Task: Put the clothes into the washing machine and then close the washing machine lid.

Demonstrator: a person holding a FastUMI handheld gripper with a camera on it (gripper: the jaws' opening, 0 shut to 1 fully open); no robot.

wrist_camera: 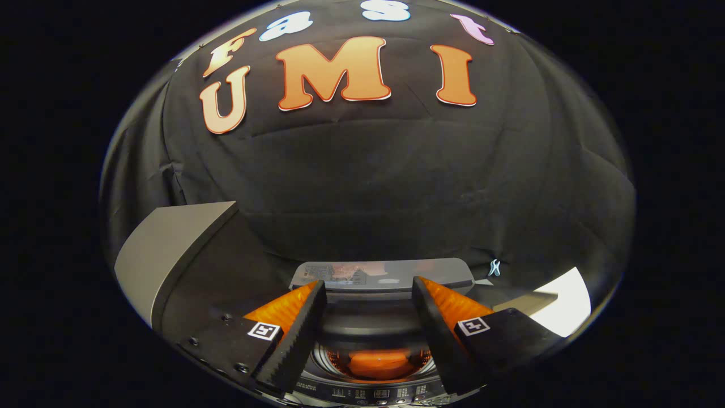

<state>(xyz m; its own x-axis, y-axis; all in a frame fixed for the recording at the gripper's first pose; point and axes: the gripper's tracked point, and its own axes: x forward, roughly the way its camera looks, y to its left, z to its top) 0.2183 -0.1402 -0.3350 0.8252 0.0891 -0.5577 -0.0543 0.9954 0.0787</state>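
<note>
The washing machine (368,392) stands directly below me, its control strip nearest. Its drum is open, and an orange garment (378,362) lies inside, seen between my fingers. The machine's lid (391,271) is raised at the back, just beyond the fingertips, with a glossy face that reflects the room. My gripper (369,283) hovers above the drum opening, open, with nothing between its fingers.
A grey slanted panel (170,243) rises to the left of the machine. To the right lies a white surface (569,309) with a grey edge. The black cloth wall (385,181) hangs close behind the machine.
</note>
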